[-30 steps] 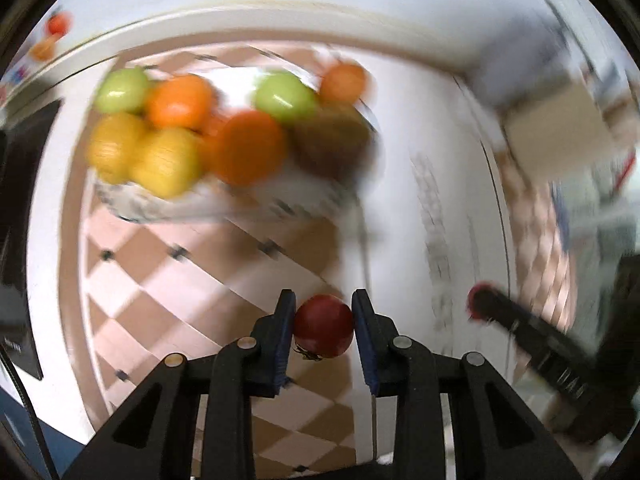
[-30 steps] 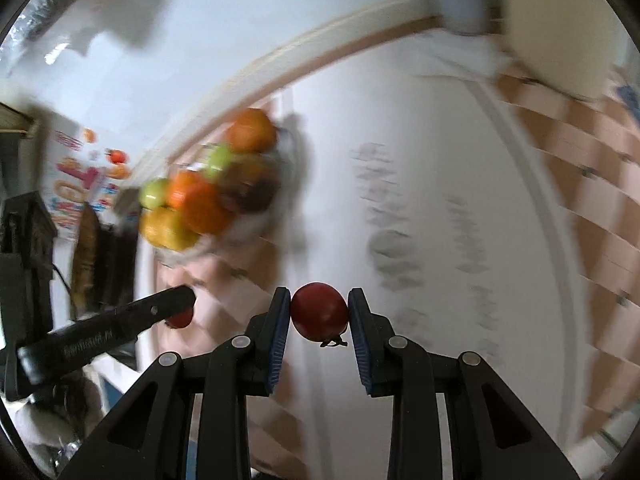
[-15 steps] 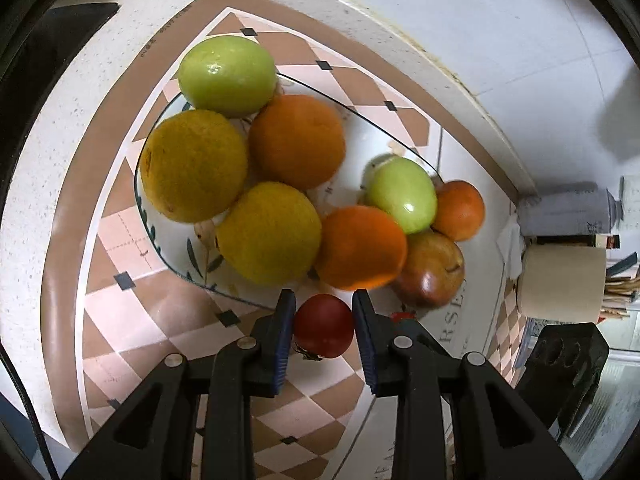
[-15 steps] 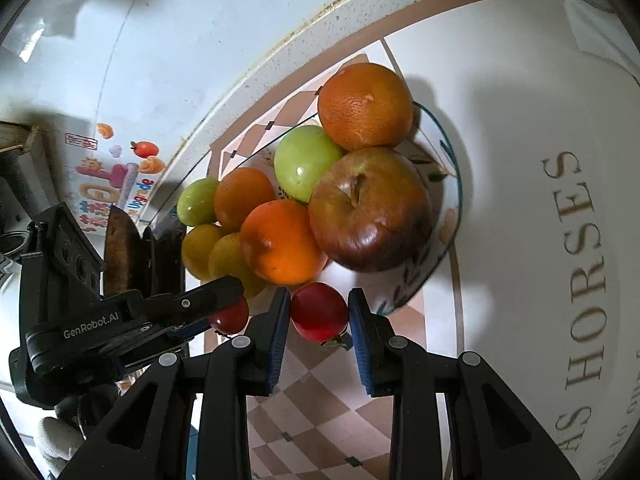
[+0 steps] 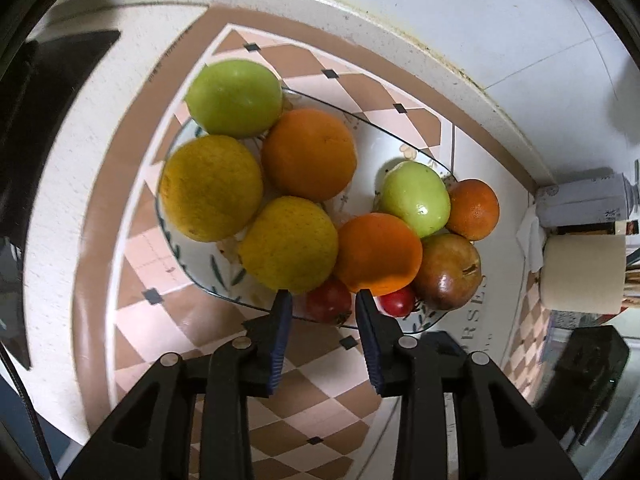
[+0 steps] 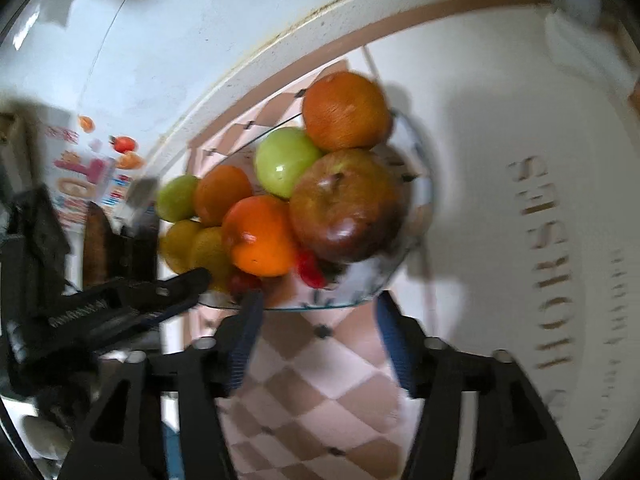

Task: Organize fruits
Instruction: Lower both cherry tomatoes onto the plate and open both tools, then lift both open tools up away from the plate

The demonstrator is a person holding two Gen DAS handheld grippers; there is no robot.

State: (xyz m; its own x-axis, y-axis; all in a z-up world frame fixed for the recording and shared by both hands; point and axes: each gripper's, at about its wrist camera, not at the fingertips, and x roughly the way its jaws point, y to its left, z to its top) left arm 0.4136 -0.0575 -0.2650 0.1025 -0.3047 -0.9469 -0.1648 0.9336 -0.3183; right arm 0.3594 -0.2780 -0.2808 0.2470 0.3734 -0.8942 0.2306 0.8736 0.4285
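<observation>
A glass plate (image 5: 374,164) holds several fruits: green apples, oranges, yellow citrus and a brownish-red apple (image 5: 448,270). Two small red tomatoes lie at its near edge: one (image 5: 329,300) just beyond my left gripper's tips, the other (image 5: 397,301) to its right. My left gripper (image 5: 322,307) is open, its jaws apart and not touching the tomato. In the right wrist view the plate (image 6: 416,216) is blurred, and both tomatoes (image 6: 310,270) (image 6: 242,280) rest under the fruit pile. My right gripper (image 6: 316,314) is wide open and empty at the plate's near rim.
The plate sits on a checkered brown and pink mat (image 5: 192,320) on a white counter against a white wall. A cream cylinder (image 5: 582,270) and a grey bottle (image 5: 580,204) stand at the right. A dark object (image 5: 40,92) lies at the left.
Both grippers opened and let go of their tomatoes, which now lie on the plate's near edge. The right gripper opened wider and drew back slightly.
</observation>
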